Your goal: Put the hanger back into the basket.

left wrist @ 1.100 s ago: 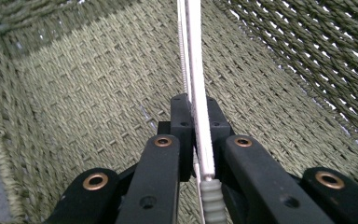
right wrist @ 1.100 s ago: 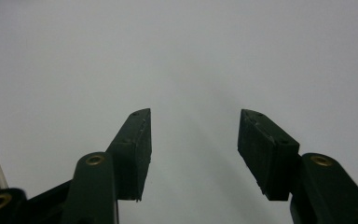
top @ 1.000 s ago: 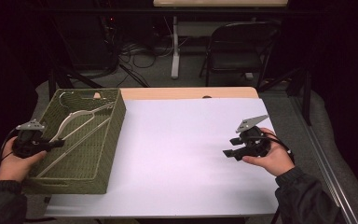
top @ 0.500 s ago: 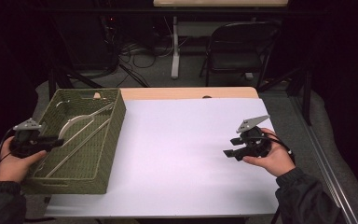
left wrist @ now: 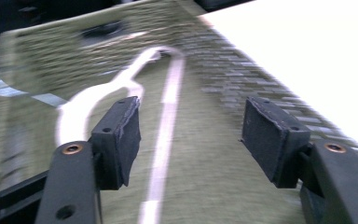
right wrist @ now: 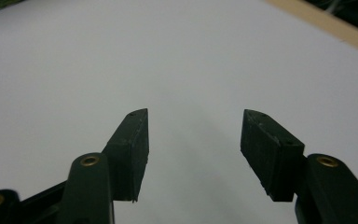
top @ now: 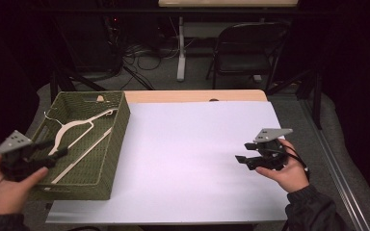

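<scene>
The white hanger [top: 79,132] in the green basket [top: 118,139] looks light, stiff and slick; its straight bar toward four o'clock seems the best hold. The left gripper [left wrist: 191,135] has just been opening, its fingers apart around nothing, and the right gripper [right wrist: 193,154] idles over the desk [top: 192,159], fingers apart.

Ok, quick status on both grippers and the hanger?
Left gripper just opened, empty, above basket. Right gripper open over white sheet. Hanger lies in basket.

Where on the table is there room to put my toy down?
The white sheet is bare from the green basket across to the right gripper. The basket is crowded: a white hanger lies in it, and the left gripper is at its near left edge.
</scene>
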